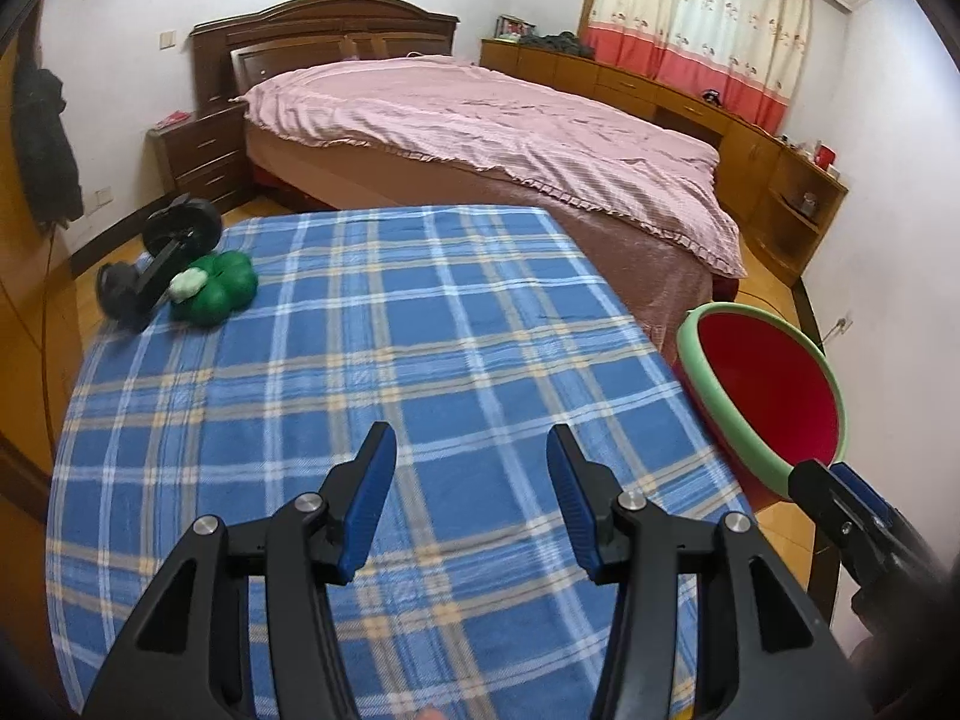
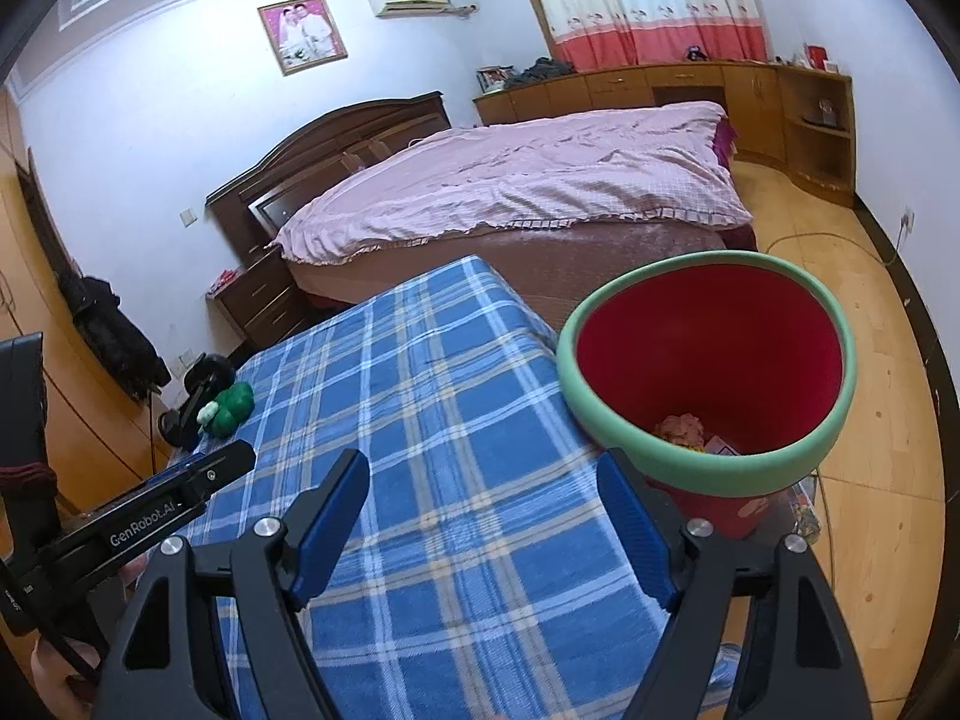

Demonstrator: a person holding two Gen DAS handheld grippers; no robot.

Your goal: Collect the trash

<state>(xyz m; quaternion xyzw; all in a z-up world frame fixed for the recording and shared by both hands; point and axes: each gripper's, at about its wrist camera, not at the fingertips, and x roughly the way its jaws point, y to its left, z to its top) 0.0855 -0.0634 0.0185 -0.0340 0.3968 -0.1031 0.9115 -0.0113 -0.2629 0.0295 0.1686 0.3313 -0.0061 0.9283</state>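
Now the red bin, some scraps inside, stands off the desk's right edge by my right gripper; both sets of fingers are open, empty. Reaching for the far-left green lump, I risk snagging the checked cloth.

This is a bedroom in a home. A large bed with a pink cover and a dark wooden headboard fills the room, with a nightstand beside it. Flowered curtains hang above low wooden cabinets, and a framed portrait and an air conditioner are on the wall.
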